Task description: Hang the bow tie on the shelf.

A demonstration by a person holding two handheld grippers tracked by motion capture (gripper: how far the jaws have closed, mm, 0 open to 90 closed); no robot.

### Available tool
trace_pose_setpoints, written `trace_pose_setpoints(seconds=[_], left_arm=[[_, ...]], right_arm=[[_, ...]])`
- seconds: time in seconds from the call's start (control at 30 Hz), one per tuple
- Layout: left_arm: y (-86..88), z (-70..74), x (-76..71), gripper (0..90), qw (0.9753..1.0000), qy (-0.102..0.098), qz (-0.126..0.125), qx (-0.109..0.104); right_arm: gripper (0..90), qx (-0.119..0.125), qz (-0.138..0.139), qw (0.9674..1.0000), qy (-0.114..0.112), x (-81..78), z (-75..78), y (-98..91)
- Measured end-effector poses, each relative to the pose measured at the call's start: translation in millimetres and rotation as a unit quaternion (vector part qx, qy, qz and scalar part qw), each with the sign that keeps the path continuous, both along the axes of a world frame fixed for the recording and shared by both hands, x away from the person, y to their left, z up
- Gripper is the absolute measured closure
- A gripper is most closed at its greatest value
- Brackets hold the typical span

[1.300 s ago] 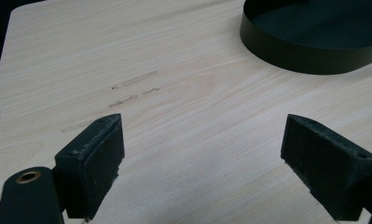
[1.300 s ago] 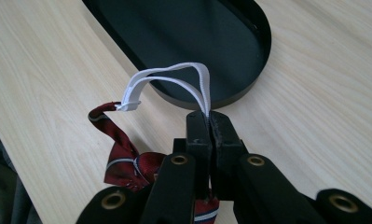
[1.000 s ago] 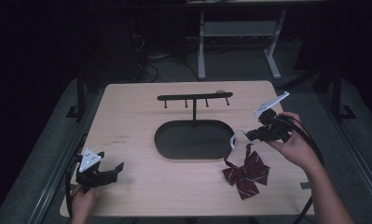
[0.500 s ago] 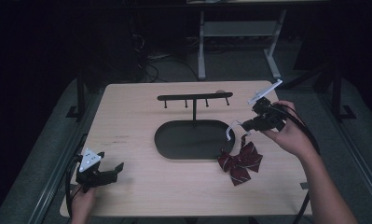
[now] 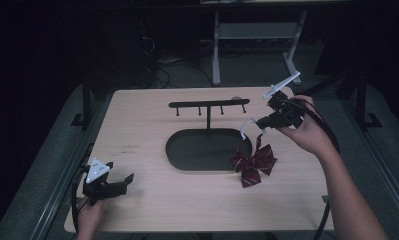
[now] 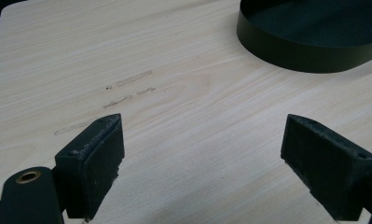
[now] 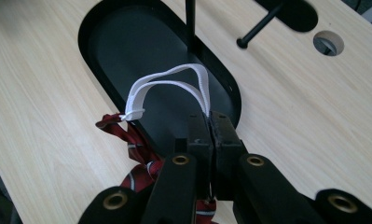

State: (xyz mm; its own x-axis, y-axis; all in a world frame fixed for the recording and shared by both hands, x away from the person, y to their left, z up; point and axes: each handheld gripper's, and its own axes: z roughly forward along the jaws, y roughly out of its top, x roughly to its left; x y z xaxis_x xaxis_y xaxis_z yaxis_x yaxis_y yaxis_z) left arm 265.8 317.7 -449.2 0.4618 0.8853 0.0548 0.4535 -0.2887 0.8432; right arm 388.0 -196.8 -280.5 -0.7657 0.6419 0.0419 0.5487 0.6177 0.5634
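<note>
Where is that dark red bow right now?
In the high view the red bow hangs at the table's right side, just off the black oval tray's right end, its white strap pinched in the right claw.

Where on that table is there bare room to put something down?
Bare wood lies between the left gripper and the oval tray, also along the near edge. It is crowded at the right, where the bow tie, hook rack and right gripper meet.

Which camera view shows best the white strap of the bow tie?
The right gripper view: the white strap arches large from the shut right gripper to the bow tie. In the high view the strap is tiny.
</note>
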Motion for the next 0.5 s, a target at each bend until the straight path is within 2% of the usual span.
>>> trace_pose_setpoints(seconds=[0.5], left_arm=[[-1.5,0.0,2.9,13.0,1.0000,0.000,-0.006,0.004]], right_arm=[[88.3,-0.011,-0.004,0.9999,-0.002,18.8,13.5,12.9]])
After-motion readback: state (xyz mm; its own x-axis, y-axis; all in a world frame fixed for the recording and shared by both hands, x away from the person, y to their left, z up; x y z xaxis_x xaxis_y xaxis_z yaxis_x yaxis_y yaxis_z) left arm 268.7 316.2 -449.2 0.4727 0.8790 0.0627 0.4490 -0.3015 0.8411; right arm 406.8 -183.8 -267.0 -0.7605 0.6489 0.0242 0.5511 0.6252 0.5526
